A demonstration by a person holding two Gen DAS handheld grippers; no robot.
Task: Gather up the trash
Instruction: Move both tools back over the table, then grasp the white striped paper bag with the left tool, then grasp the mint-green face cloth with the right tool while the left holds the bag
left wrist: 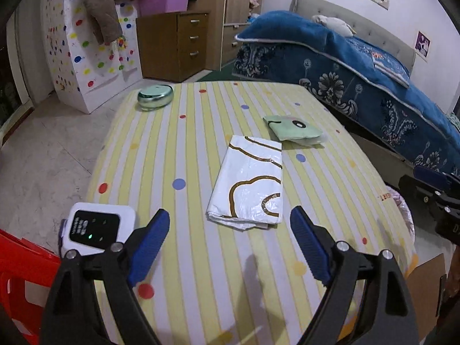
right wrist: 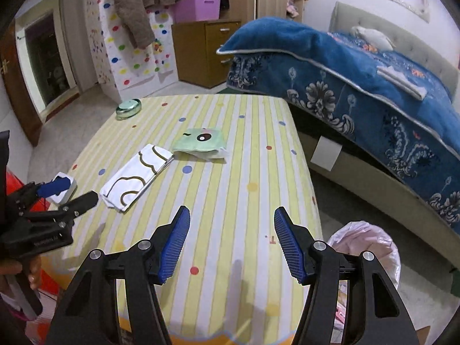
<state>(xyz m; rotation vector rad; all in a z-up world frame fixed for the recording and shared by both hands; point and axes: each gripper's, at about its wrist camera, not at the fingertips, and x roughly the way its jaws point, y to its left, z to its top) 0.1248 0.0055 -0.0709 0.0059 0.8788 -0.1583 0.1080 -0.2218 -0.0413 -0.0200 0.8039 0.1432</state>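
A folded white plastic bag with brown lines [left wrist: 247, 184] [right wrist: 138, 176] lies flat in the middle of the striped table [left wrist: 184, 149]. Just beyond it rests a pale green packet with a cartoon face [left wrist: 293, 130] [right wrist: 201, 142]. My left gripper [left wrist: 229, 211] hovers open over the near edge of the bag, nothing between its blue pads. My right gripper [right wrist: 232, 210] is open over bare tablecloth at the table's near right, empty. Each gripper shows in the other's view, the left gripper [right wrist: 82, 189] beside the bag and the right gripper [left wrist: 411, 176] off the table's right edge.
A bin with a pink liner [right wrist: 371, 247] stands on the floor at the table's right corner. A round green tin [left wrist: 155, 96] sits at the far left corner, a white device [left wrist: 97, 227] at the near left. A red chair [left wrist: 20, 273] is left, a bed [right wrist: 373, 86] right.
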